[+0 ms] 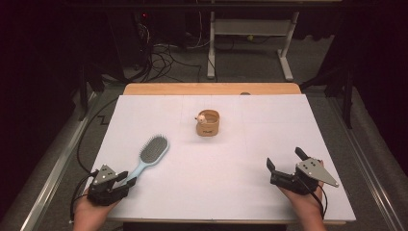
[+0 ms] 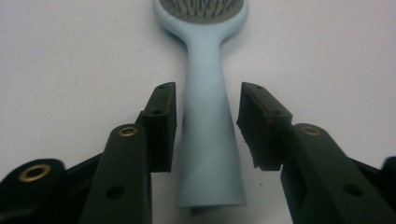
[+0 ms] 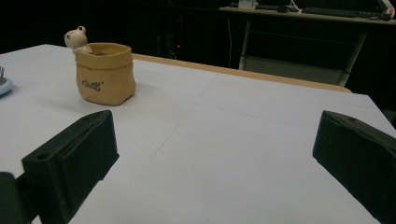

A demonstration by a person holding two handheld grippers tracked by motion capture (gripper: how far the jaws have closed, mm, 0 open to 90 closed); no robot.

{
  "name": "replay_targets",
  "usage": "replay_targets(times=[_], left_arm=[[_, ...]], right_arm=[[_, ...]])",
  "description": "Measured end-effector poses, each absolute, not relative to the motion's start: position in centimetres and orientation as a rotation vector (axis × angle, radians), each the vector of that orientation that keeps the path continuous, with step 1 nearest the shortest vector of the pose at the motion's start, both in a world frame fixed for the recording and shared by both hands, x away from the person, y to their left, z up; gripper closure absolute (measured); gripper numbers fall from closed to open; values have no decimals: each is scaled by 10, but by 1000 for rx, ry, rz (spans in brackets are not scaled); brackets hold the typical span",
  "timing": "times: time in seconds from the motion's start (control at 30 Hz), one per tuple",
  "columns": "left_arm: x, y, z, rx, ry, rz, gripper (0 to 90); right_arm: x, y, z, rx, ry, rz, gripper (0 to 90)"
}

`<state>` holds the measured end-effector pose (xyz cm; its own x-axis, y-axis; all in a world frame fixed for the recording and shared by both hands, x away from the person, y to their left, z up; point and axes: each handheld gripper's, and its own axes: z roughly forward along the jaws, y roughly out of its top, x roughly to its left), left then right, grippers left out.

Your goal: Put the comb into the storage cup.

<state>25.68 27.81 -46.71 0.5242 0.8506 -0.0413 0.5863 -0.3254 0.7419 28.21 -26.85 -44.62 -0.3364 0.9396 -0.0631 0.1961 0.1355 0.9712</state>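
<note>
Pale-blue brush: the hairbrush lies flat on the white bench at the near left, bristles up, handle pointing toward the person's left hand.
Left gripper: its jaws stand to either side of the brush handle. In the left gripper view there is a thin gap on each side, so the pads bracket the handle without pressing it; nothing is held.
Right gripper: rests at the near right, well apart from the brush, jaws spread wide with bare bench between them.
Cup: a small tan pouch-shaped pot with a little animal figure on its rim stands upright near the middle of the bench, well apart from both grippers.
Progress: by my reading the work is at the brush handle, with the brush down on the bench and not lifted. Whether this is the start of a pick or the end of a placing I cannot tell.
Left to do: uncertain; the pot looks untouched.
Hard to see: the brush head is cut off at the top of the left gripper view; the pot's inside is not visible; the room beyond the bench is dark.
</note>
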Motion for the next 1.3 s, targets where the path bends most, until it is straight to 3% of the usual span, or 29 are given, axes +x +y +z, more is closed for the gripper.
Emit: replay_targets(times=[0.37,0.8,0.93,1.3], left_arm=[[254,283,-462,1911,1085,512,270],[251,282,-455,1825,1008,586,111],[252,281,-453,1798,1008,601,2],[257,273,-443,1803,1023,611,0]], right_arm=[[282,-269,-446,1117,1660,1254,3],[282,-269,-445,1113,1660,1259,3],[282,-269,-445,1111,1657,1260,3],[281,-269,-444,1115,1651,1259,3]])
